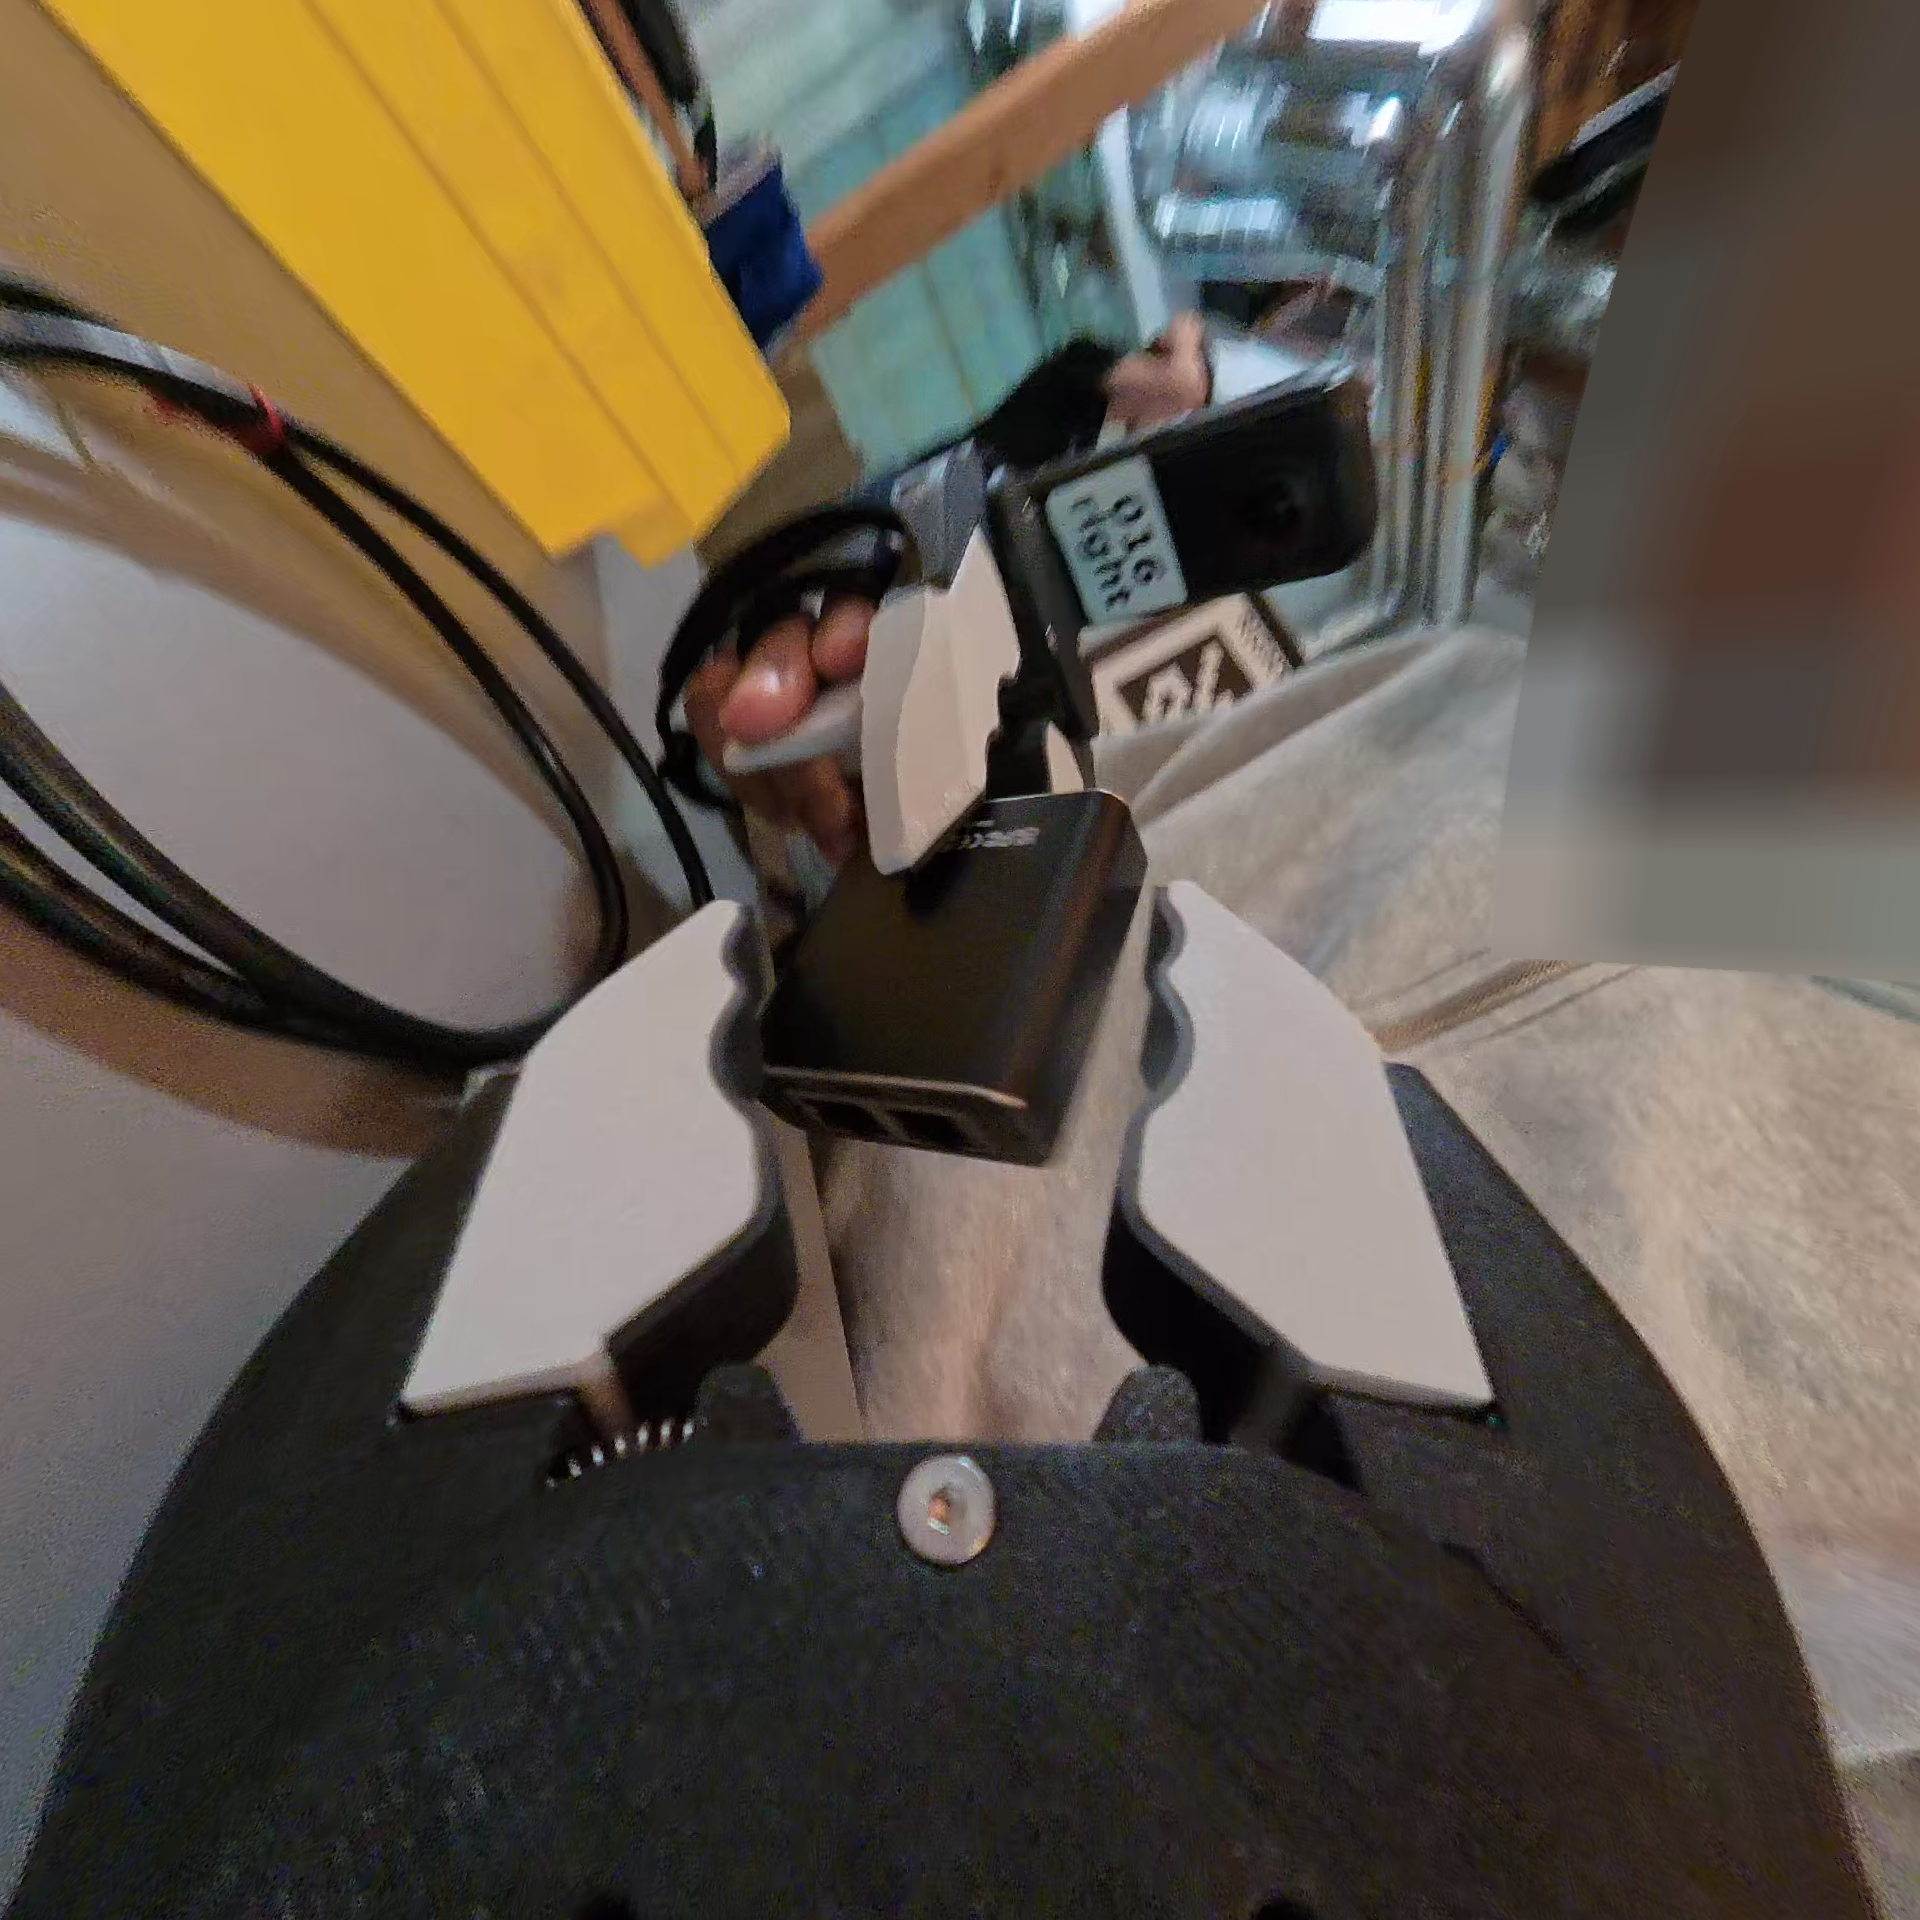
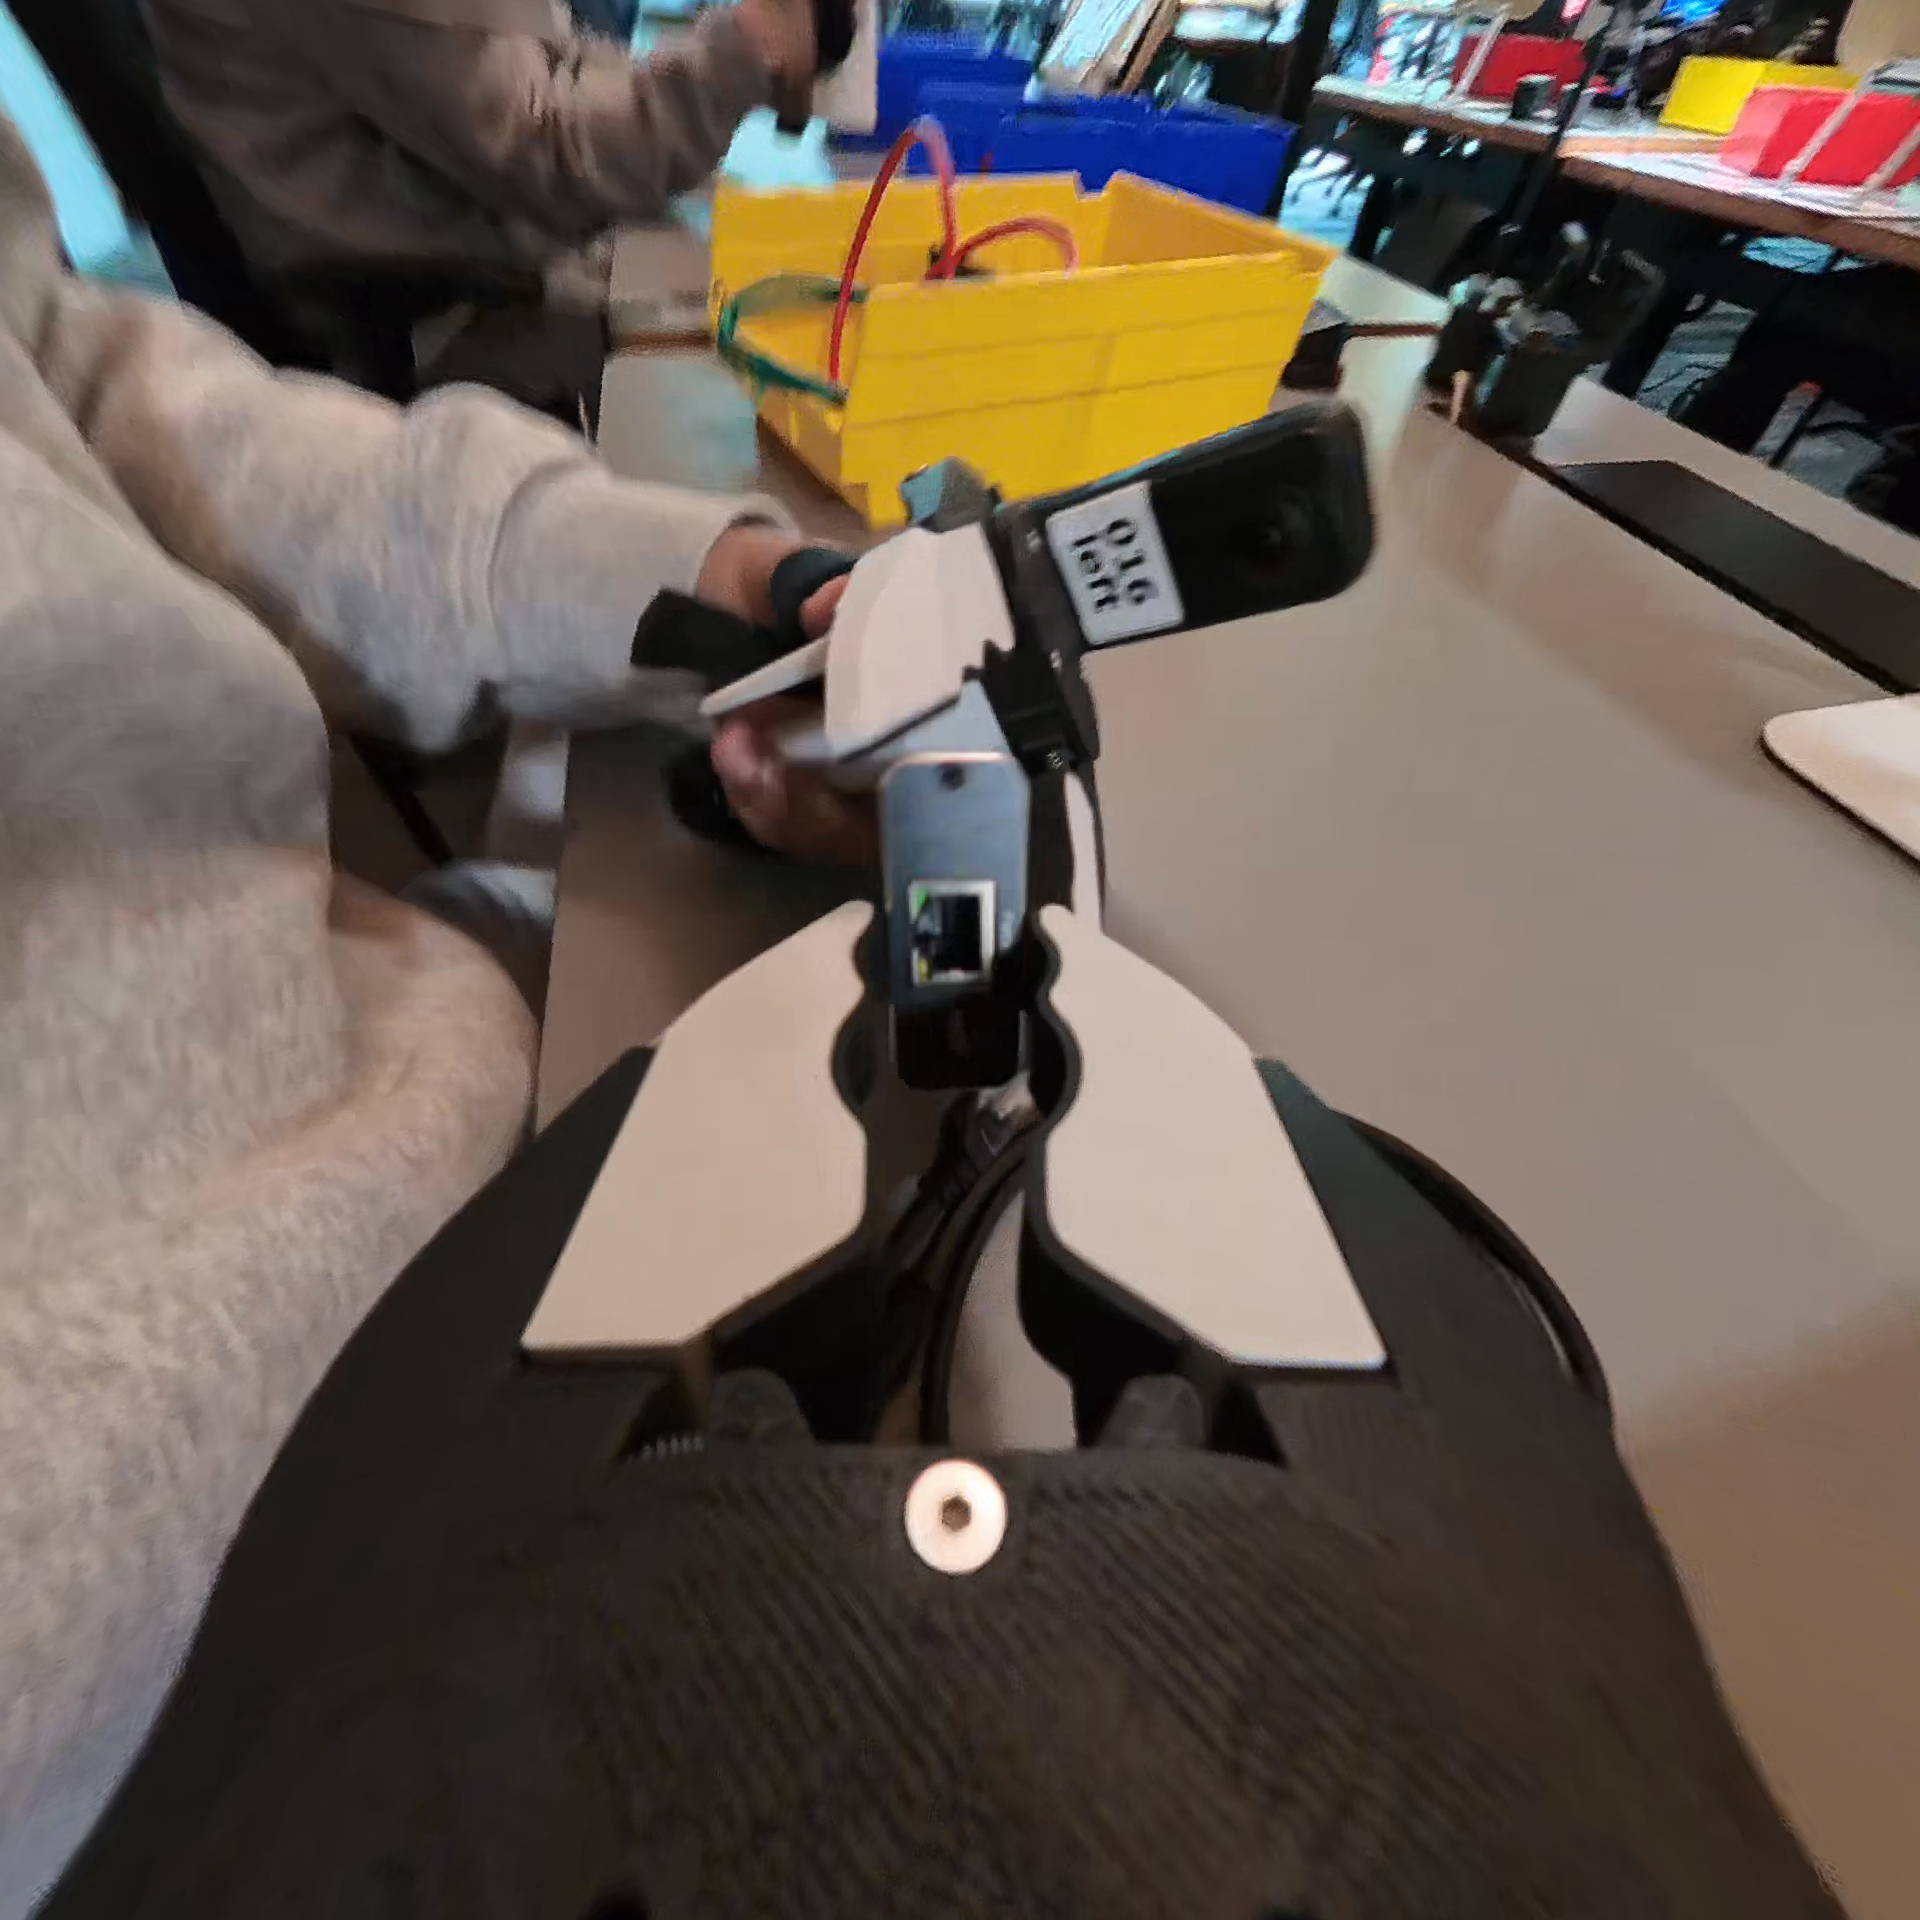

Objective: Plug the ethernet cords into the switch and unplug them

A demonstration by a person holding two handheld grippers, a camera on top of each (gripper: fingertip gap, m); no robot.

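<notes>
Two claws share small black box-shaped switch (image 1: pixel 935 987): left claw (image 1: pixel 951 935) pinching ported end, right claw (image 2: pixel 956 935) pinching opposite end. I'd steady it, ports toward black ethernet cord (image 2: pixel 935 1195).

A white printed sticker (image 1: pixel 1117 551) stands on the black oblong camera (image 1: pixel 1268 509) at one o'clock. The other view's black camera (image 2: pixel 1262 530) has a like white sticker (image 2: pixel 1117 577). A black-and-white square marker (image 1: pixel 1184 675) lies below. The pale print on the black box-shaped switch (image 1: pixel 935 997) is too blurred to read.

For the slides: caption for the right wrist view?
Right gripper and left gripper both hold the switch above the table, port toward camera.
</notes>
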